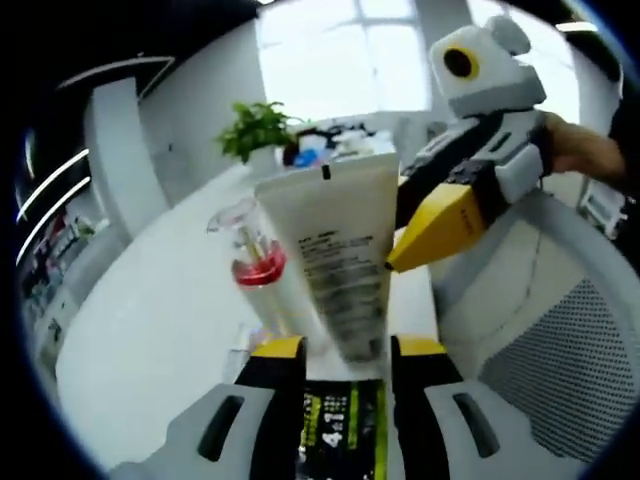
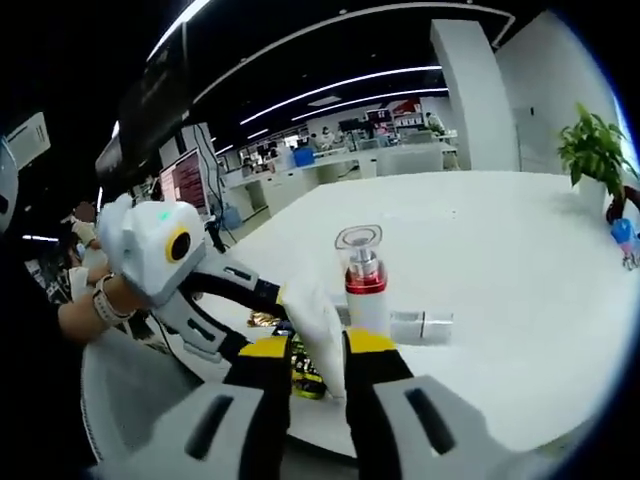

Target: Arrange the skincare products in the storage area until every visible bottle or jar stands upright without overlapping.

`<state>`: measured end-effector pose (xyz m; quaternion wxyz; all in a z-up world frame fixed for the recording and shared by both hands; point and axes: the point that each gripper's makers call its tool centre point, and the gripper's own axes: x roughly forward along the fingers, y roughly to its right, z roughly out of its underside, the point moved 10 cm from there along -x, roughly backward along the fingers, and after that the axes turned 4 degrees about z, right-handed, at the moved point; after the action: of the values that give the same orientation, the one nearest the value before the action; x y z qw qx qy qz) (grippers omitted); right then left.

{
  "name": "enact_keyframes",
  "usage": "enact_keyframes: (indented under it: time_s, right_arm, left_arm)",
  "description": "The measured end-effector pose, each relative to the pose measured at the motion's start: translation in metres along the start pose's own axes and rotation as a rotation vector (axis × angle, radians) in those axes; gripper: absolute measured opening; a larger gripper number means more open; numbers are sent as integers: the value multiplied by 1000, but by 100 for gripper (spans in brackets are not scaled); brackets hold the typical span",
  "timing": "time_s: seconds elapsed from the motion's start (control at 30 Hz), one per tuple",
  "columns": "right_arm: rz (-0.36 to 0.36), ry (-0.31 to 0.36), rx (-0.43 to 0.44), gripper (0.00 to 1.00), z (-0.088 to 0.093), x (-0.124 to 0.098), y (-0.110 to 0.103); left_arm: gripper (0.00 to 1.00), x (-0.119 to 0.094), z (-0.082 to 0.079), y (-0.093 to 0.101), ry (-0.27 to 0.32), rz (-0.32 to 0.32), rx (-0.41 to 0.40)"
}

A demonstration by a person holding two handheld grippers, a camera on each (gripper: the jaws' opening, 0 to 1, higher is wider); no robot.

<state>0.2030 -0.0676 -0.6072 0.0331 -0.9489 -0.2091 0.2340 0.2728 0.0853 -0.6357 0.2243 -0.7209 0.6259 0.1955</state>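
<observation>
So in the left gripper view, the white squeeze tube is held lifted above the table, long axis running up and away from the camera, flat crimped end at the top and the narrower end down between the yellow-tipped jaws. The left gripper is pinching the tube's lower end. The right gripper comes in from the right with its yellow tip touching the tube's side; whether it's actually clamped there can't be told from this angle. Just left of the tube stands a pump bottle with a clear cap and red collar, upright on the white table. A potted plant sits further back near bright windows, and a mesh chair is off to the right.

In the right gripper view, the right gripper has its jaws pressed against the tube, which shows edge-on between them. The pump bottle stands upright just behind, on the table. The left gripper reaches in from the left, jaw tips hidden behind the right one's. Office desks and ceiling strip lights fill the background.
</observation>
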Motion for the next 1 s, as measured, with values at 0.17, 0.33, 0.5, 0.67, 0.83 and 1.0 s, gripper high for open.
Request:
enact_keyframes:
  time_s: [0.17,0.33,0.5,0.67,0.83,1.0]
  right_arm:
    - [7,-59,-27,20,5,4,1]
    - [15,-119,-89,21,9,11,-1]
    - [4,-171,-114,20,13,17,-3]
    - [-6,-202,-130,23,16,20,-4]
    - [-32,-232,-140,21,19,22,-6]
    - [-57,-234,-134,18,20,26,-7]
  left_arm:
    - [31,-7,-4,2,41,39,-22]
    - [27,-5,-1,7,21,68,-22]
    - [29,-1,-1,10,19,82,-24]
    - [28,3,-1,14,15,103,-14]
    - [28,4,2,12,-6,90,-12]
    - [30,5,4,10,-19,74,-3]
